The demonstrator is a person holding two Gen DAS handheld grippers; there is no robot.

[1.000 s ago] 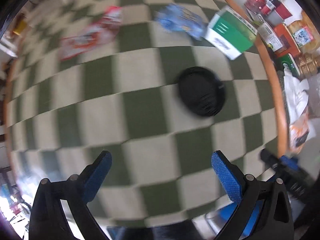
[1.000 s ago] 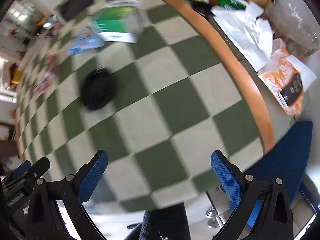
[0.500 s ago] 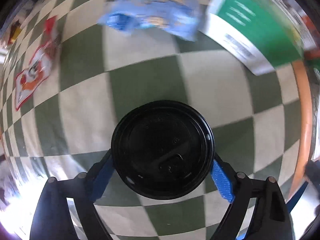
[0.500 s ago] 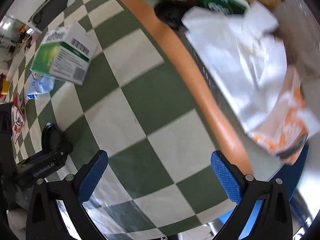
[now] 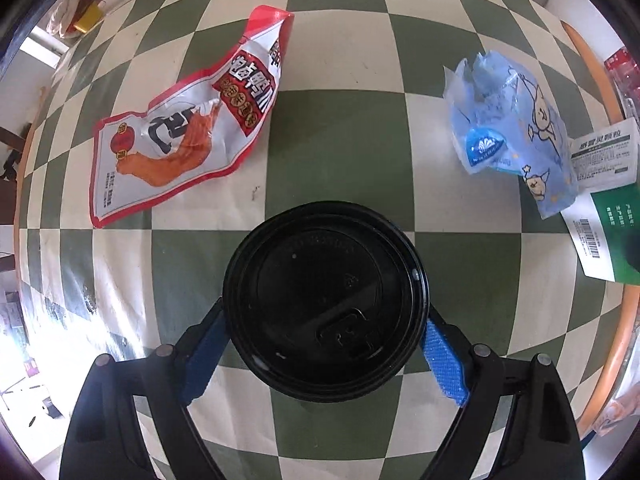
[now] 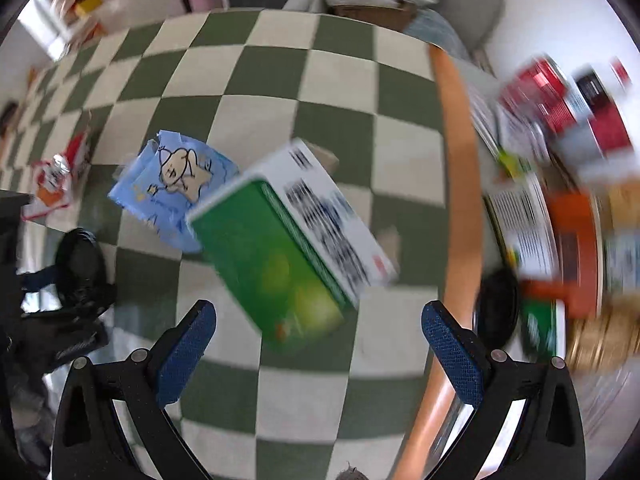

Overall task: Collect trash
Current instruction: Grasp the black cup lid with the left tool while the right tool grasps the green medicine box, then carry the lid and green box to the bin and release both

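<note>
A green-and-cream checkered tablecloth [image 5: 344,136] carries a red snack wrapper [image 5: 180,136], blue wrapper [image 5: 516,136], green box [image 6: 288,248] and black-lidded cup [image 5: 326,300].

Your left gripper [image 5: 325,350] points straight down, blue pads [image 5: 444,360] snug against what's between them after closing in; your right gripper [image 6: 318,354] hangs wide open, nothing inside.

Glossy black plastic lid [image 5: 326,300], crinkled shiny foil wrapper [image 5: 188,128], matt checked cloth [image 5: 340,136]

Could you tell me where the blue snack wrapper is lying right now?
In the left wrist view, the blue snack wrapper lies at the right on the checkered tablecloth, against the green and white box.
</note>
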